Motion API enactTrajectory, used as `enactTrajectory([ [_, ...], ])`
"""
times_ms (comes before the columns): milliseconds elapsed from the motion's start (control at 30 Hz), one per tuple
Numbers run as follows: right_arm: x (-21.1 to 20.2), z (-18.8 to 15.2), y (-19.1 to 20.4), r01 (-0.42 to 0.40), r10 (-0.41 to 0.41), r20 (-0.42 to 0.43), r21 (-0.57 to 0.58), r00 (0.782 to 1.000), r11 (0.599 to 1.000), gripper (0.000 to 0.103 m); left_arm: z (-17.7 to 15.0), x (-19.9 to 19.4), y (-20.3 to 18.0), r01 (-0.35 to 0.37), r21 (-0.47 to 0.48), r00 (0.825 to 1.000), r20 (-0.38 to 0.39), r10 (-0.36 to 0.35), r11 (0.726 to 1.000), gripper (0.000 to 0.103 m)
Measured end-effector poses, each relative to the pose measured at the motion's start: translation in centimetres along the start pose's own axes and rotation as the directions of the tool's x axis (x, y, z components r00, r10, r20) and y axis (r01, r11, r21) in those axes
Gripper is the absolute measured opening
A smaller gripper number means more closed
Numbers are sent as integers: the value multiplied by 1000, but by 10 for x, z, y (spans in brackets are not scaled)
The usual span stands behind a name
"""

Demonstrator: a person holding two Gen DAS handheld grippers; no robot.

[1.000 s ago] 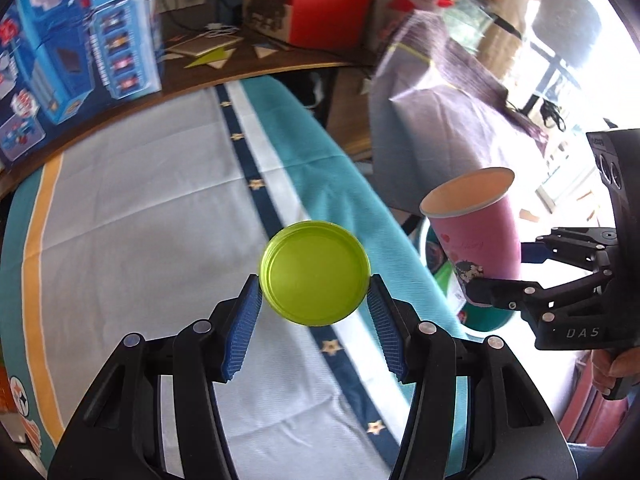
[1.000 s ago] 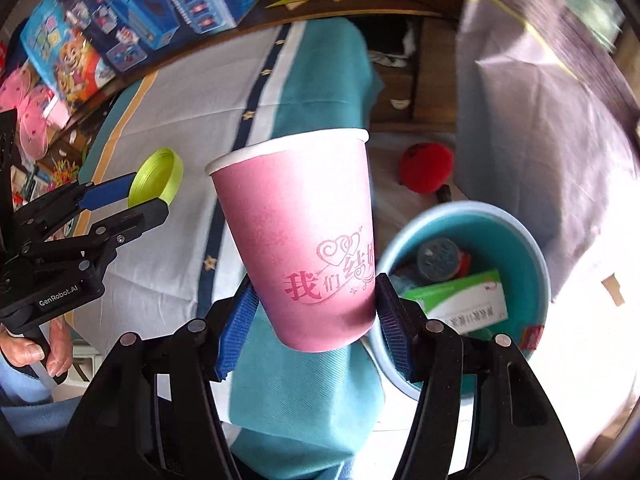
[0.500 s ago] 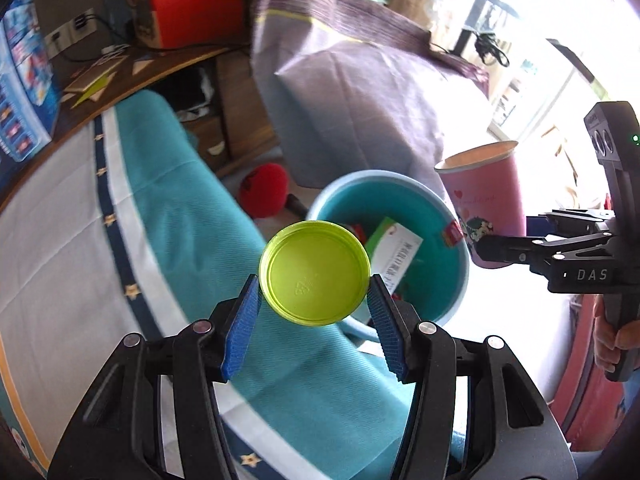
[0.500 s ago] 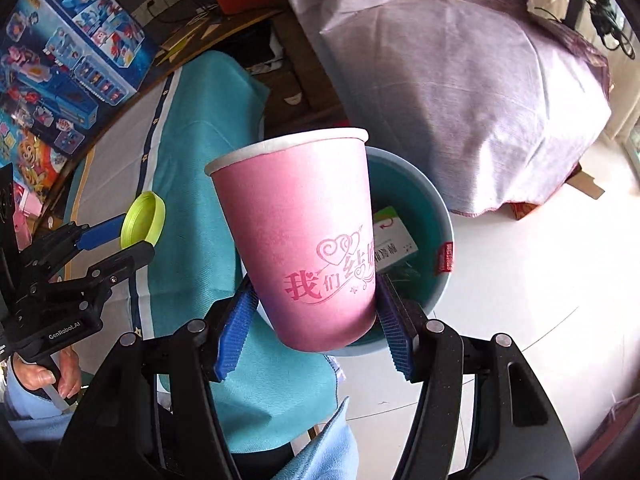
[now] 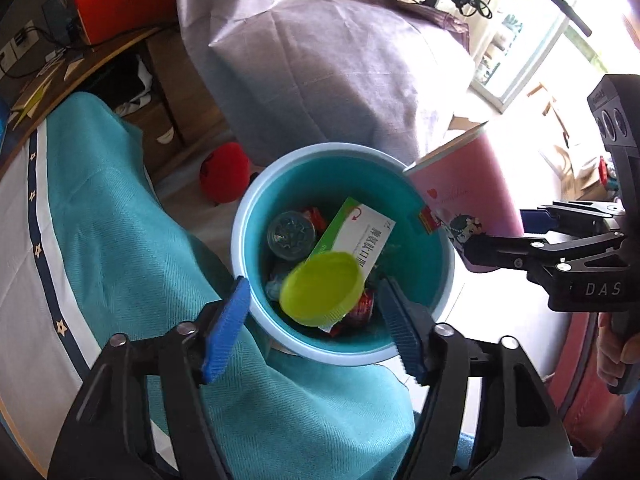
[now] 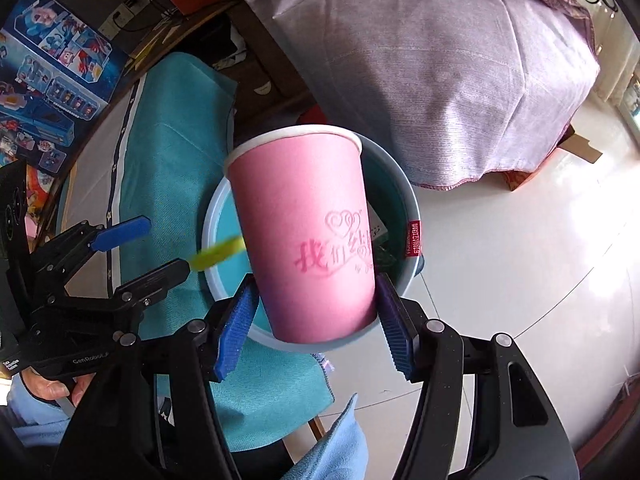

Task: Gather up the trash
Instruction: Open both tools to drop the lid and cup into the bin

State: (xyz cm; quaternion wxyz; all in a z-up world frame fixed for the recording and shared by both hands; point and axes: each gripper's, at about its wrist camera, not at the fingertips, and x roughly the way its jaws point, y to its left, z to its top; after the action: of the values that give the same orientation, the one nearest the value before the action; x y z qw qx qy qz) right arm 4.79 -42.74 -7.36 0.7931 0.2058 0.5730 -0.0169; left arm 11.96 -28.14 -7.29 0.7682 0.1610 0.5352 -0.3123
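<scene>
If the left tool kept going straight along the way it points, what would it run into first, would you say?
Probably the green lid, loose between the open left tool, whose jaws have just been opening; beyond it, the rubbish in the blue bin. Depth is uncertain.

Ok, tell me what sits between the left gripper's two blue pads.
In the left wrist view, the green lid hangs tilted between the just-opened left gripper pads, touching neither, above the teal bin.

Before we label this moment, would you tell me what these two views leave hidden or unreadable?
- Right wrist view: the pink cup covers most of the teal bin's inside.
- Right wrist view: the green lid is a blurred streak, its far end behind the cup.
- Left wrist view: the lid and the green-and-white box hide the trash under them.
- Left wrist view: window glare washes out the cup's rim; its inside is unseen.
</scene>
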Motion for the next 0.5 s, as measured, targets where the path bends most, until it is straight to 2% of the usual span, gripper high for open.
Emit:
enactTrajectory([
  [33,1,0,-1,1,-1,-2,2,1000,1000,56,1,1,1,-7,-5,1000,1,7,1000,89],
  [67,2,1,-3,0,0,-5,6,1000,1000,55,1,1,2,-14,-10,1000,4,14,1000,92],
  [167,5,2,-4,0,0,-12,11,1000,1000,54,-1,2,6,-19,-29,1000,-9,19,999,93],
  [233,9,2,-3,1,-1,-17,5,1000,1000,47,-3,3,9,-24,-39,1000,-14,23,999,94],
  [467,16,2,3,-11,11,-38,7,999,1000,47,-13,4,19,-23,-69,999,-27,22,997,95],
  [500,15,2,4,-9,9,-37,5,999,1000,52,-13,3,19,-27,-69,999,-27,25,997,95],
])
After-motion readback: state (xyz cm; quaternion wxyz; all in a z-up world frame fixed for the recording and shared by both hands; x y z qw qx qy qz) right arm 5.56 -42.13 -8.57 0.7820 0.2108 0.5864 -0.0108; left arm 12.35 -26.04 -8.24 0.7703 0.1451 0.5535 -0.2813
